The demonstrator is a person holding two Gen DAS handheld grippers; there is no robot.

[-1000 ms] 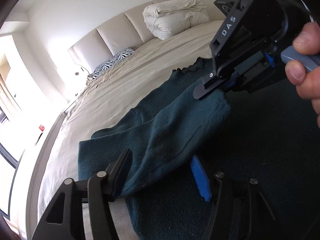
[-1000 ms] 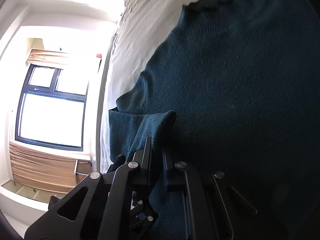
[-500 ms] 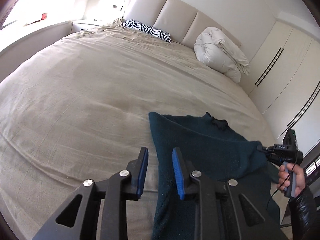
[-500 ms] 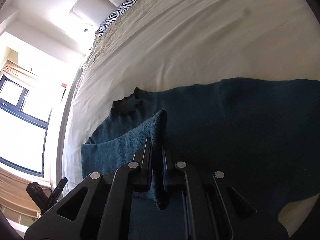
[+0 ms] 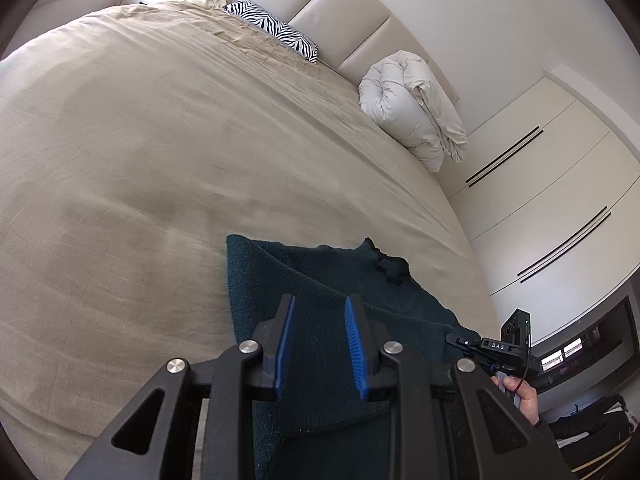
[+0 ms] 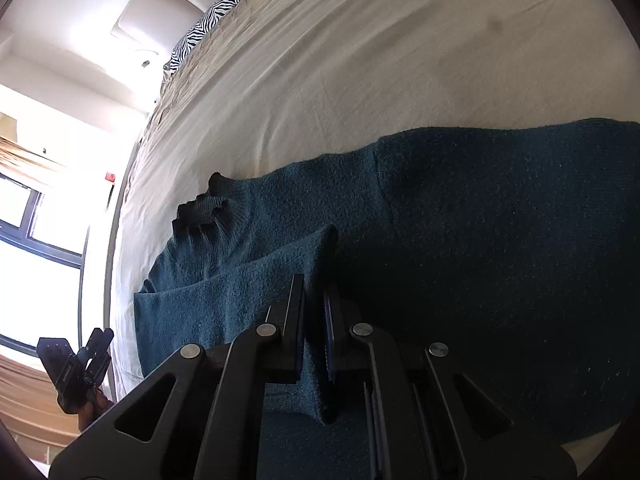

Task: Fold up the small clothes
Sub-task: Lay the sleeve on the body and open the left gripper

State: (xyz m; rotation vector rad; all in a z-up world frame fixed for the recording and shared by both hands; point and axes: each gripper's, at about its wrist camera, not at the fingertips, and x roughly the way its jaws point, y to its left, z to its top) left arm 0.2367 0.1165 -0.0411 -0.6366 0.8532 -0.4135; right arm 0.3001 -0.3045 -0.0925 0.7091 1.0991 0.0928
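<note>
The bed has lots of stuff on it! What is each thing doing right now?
Sweater: lying on the bed, partly folded.
Right gripper: shut on a sweater fold.
Left gripper: open, nothing between its fingers.
Duvet: bundled up by the headboard.
Zebra pillow: lying flat.

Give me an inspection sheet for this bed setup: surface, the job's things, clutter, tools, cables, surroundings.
Surface: bed under a beige sheet, lightly creased.
Job's things: dark teal sweater lying on the bed, one part lifted in a fold.
Clutter: zebra pillow and rolled white duvet near the headboard.
Tools: right tool shut on the sweater's fold; left tool has a gap between its blue pads, nothing pinched.
Cables: thin cord by the hand holding the right tool.
Surroundings: padded headboard, white wardrobe doors, bright window.
</note>
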